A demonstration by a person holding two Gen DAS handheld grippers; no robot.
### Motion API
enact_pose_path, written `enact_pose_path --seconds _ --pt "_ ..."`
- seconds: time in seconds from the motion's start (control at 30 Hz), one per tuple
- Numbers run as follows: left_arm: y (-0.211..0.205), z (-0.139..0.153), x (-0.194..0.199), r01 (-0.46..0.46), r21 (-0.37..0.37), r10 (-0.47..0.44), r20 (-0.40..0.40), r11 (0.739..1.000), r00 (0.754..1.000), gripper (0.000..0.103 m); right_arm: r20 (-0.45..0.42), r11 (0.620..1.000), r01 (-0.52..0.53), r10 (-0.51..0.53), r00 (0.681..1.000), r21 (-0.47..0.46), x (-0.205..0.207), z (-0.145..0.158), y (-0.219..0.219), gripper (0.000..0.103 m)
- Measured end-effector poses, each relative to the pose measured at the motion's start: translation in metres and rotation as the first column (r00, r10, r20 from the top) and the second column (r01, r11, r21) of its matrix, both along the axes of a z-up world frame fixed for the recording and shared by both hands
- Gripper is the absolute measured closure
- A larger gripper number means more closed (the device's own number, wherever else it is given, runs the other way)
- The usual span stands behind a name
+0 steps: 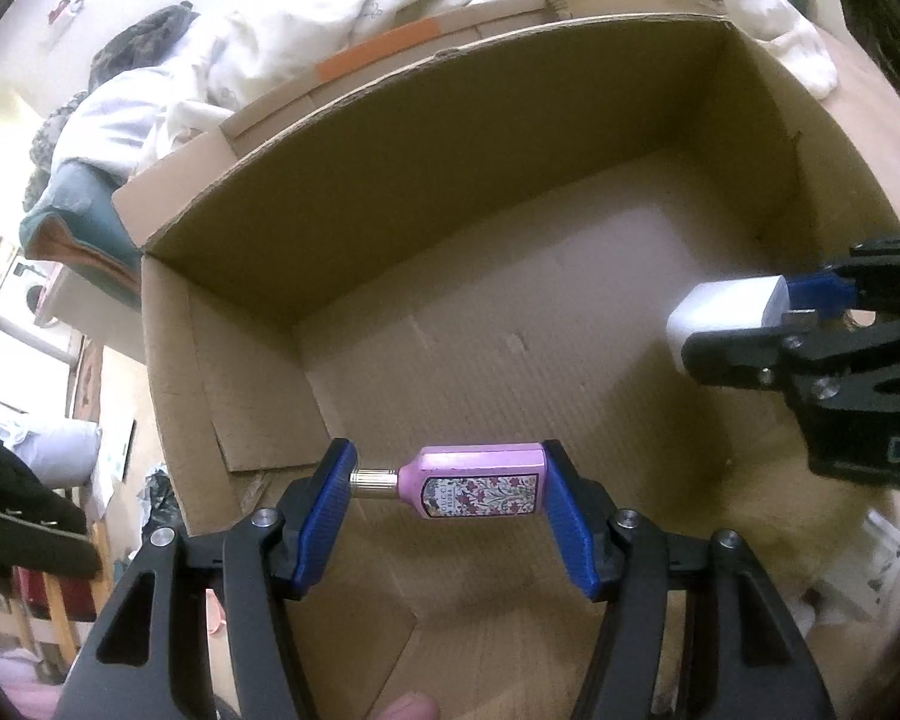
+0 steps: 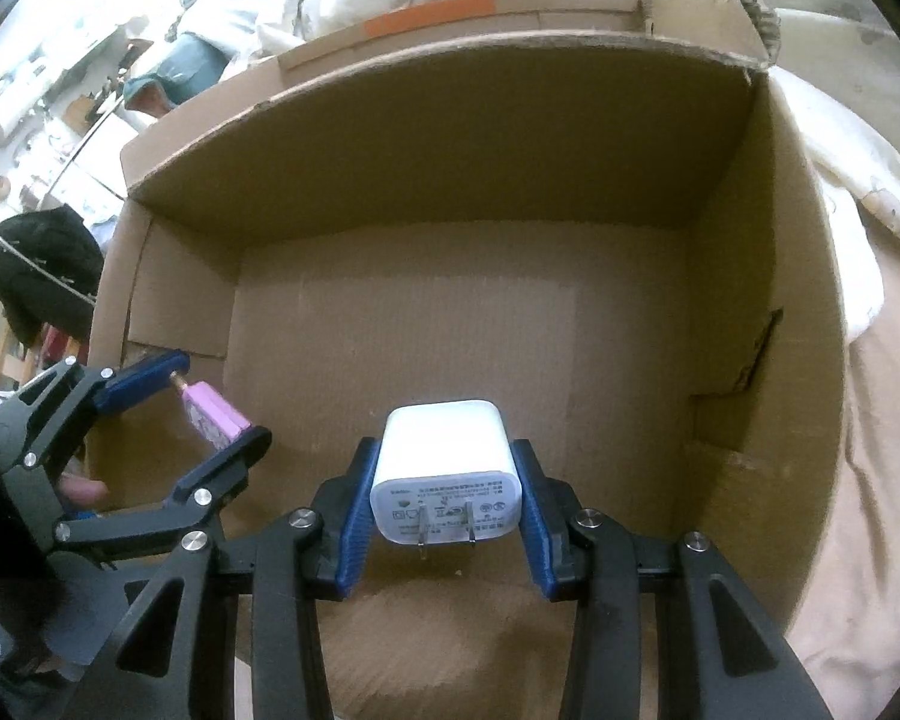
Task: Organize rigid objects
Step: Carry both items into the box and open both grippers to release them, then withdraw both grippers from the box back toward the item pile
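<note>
The left gripper (image 1: 450, 480) clamps a pink perfume bottle (image 1: 480, 483) end to end, low in frame; it could pivot out. The right gripper (image 2: 444, 480) squeezes a white charger (image 2: 444, 450) above the cardboard box (image 2: 450, 138); dropped, either may tumble.

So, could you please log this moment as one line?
left gripper: shut on pink perfume bottle | right gripper: shut on white charger | both over cardboard box, nothing on its floor
</note>
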State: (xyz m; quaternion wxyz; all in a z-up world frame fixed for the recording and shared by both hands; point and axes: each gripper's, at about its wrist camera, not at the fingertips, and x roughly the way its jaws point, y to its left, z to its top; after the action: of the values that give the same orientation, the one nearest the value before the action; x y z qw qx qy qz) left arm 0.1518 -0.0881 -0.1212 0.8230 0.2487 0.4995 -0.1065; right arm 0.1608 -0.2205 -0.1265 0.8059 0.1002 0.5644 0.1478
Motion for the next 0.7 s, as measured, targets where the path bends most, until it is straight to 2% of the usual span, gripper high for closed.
enact_pose_path --seconds 0.2,0.23,0.27,0.3,0.33,0.4,0.47,0.6,0.7 --pt "0.002 0.003 0.001 -0.026 -0.007 0.026 -0.018 1.000 0.999 0.044 0.035 1.000 0.007 -0.007 0.999 0.001 0.001 0.006 0.002 0.058" --pt "0.003 0.005 0.002 -0.030 -0.014 0.030 -0.018 0.999 0.999 0.042 0.043 1.000 0.009 -0.010 0.999 0.008 0.001 0.009 0.002 0.058" --pt "0.004 0.008 0.002 -0.035 -0.025 0.035 -0.017 0.999 0.999 0.033 0.048 1.000 0.010 -0.011 0.999 0.013 0.001 0.011 0.002 0.056" --pt "0.005 0.011 0.001 -0.041 -0.037 0.040 -0.015 0.998 0.999 0.024 0.056 1.000 0.010 -0.011 0.998 0.018 0.001 0.013 0.002 0.052" --pt "0.006 0.014 0.001 -0.044 -0.054 0.044 -0.012 0.998 0.999 0.023 0.063 1.000 0.011 -0.013 0.998 0.024 0.001 0.015 0.002 0.049" --pt "0.005 0.018 -0.001 -0.043 -0.072 0.042 -0.014 0.996 0.999 0.021 0.073 0.999 0.018 -0.021 0.997 0.043 0.001 0.019 0.001 0.032" --pt "0.004 0.019 -0.004 -0.040 -0.078 0.039 -0.018 0.996 0.999 0.017 0.080 0.998 0.023 -0.028 0.996 0.063 0.001 0.023 0.000 0.024" --pt "0.001 0.025 -0.010 -0.022 -0.088 0.022 -0.003 0.996 1.000 0.015 0.131 0.994 0.023 -0.037 0.991 0.105 -0.001 0.036 -0.001 0.002" --pt "0.002 0.033 -0.013 -0.032 -0.114 0.032 -0.004 0.993 0.999 0.014 0.187 0.995 0.031 -0.049 0.981 0.099 -0.008 0.049 0.000 0.000"
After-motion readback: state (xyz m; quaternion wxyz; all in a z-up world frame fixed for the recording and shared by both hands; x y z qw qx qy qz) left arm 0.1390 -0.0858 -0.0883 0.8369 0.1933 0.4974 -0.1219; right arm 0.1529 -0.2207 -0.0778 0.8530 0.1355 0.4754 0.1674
